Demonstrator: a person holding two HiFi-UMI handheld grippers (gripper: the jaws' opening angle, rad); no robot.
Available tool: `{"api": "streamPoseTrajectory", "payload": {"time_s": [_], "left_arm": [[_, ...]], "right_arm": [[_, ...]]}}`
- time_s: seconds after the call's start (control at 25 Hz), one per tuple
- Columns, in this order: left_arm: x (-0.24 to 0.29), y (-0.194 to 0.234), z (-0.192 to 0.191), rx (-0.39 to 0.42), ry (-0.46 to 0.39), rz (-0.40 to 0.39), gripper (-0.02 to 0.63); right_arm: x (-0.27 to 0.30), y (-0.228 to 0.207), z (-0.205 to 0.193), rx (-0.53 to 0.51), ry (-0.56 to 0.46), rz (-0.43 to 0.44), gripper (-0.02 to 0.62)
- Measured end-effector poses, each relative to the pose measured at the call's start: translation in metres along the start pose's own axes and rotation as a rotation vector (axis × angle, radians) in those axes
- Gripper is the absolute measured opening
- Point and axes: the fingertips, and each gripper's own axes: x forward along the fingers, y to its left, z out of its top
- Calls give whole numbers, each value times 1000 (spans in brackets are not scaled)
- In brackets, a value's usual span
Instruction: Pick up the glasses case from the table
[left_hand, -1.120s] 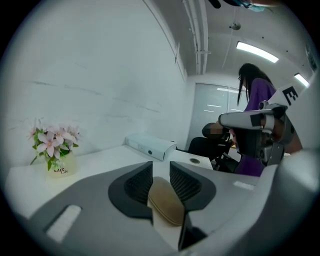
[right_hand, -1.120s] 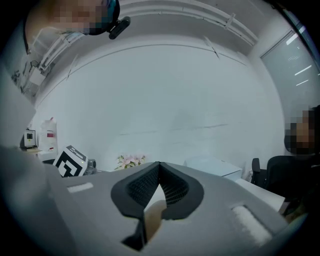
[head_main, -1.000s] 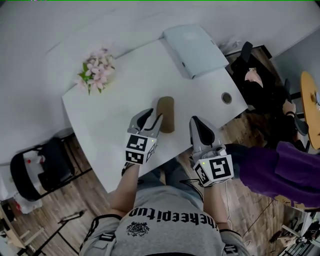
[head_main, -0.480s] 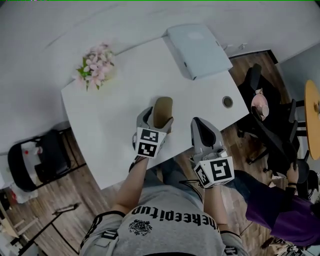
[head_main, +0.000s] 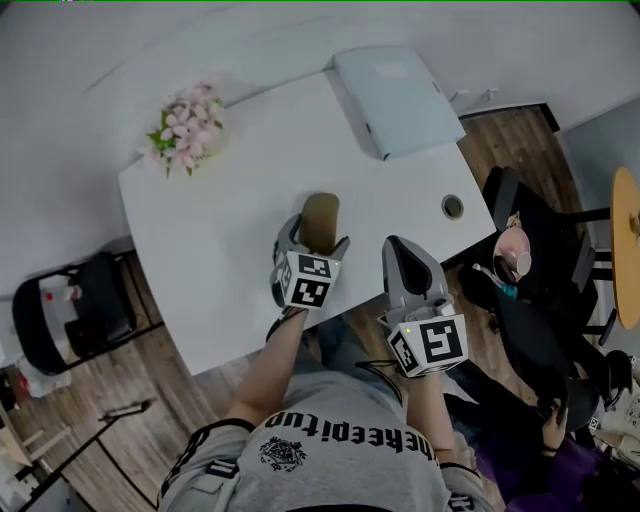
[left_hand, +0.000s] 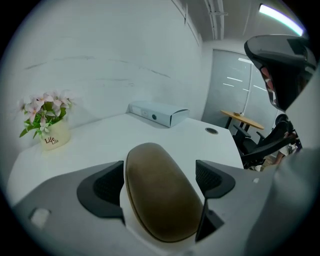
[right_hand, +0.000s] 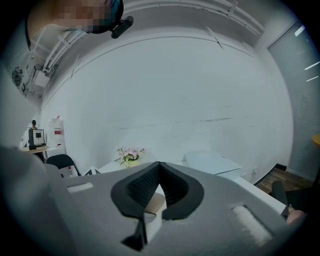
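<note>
The brown oval glasses case (head_main: 320, 218) lies flat on the white table (head_main: 220, 230) near its front edge. My left gripper (head_main: 315, 236) has come down over the case's near end, one finger on each side. In the left gripper view the case (left_hand: 160, 195) fills the gap between the dark pads (left_hand: 102, 185). The jaws are opening, and a thin gap shows at the right pad. My right gripper (head_main: 402, 248) hovers shut just right of the case, at the table's edge. In its own view the right gripper (right_hand: 159, 167) has its fingertips touching and nothing held.
A pot of pink flowers (head_main: 188, 128) stands at the table's far left. At the far right corner rests a pale blue-grey box (head_main: 395, 98). A round cable hole (head_main: 453, 207) sits near the right edge. A black chair (head_main: 70, 318) is at left; a seated person (head_main: 520, 265) at right.
My left gripper moved forward and down onto the case, and its jaws spread from narrow to wide around it. The right gripper barely moved. The person at right shifted away.
</note>
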Motion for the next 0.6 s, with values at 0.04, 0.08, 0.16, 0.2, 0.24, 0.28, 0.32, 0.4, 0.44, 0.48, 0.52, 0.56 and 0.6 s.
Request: {"api": "streamPoseTrajectory", "payload": {"time_s": [0.04,0.08,0.16,0.2,0.24,0.28,0.32,0.4,0.44,0.48,0.52,0.56,0.6], "left_arm": [[2,0,-1,9,9,8,446],[3,1,-3,14,19,14,445],[5,2,-7,11,26,14,440],[6,3,-8,4,26,11,436],[5,3,-8,0,27,9,433],[5,3,-9,4,31,11,430],[3,5,-9,15,36,17,424],[-1,10,-10,39,49,35,404],[-3,14,-11,47,55,46,399],[-5,18,-12,54,57,56,399],[-7,22,-13,59,59,64,400],[-8,26,-14,63,63,68,410],[-8,28,-15,67,68,65,433]], "right_arm": [[0,-1,0,2,0,0,4],[-1,-2,0,4,0,1,5],[-1,-5,-1,9,-1,2,4],[-1,-6,-1,11,-2,2,4],[-1,-7,-1,13,-2,3,4],[-1,-7,-1,15,-2,4,5],[0,-8,-1,16,-2,5,4],[1,-8,-1,16,-4,10,4],[1,-8,-1,17,-5,12,5],[2,-8,-2,18,-6,14,4],[2,-7,-2,19,-5,15,4],[3,-7,-2,20,-4,17,4],[4,-6,-2,20,-3,19,5]]}}
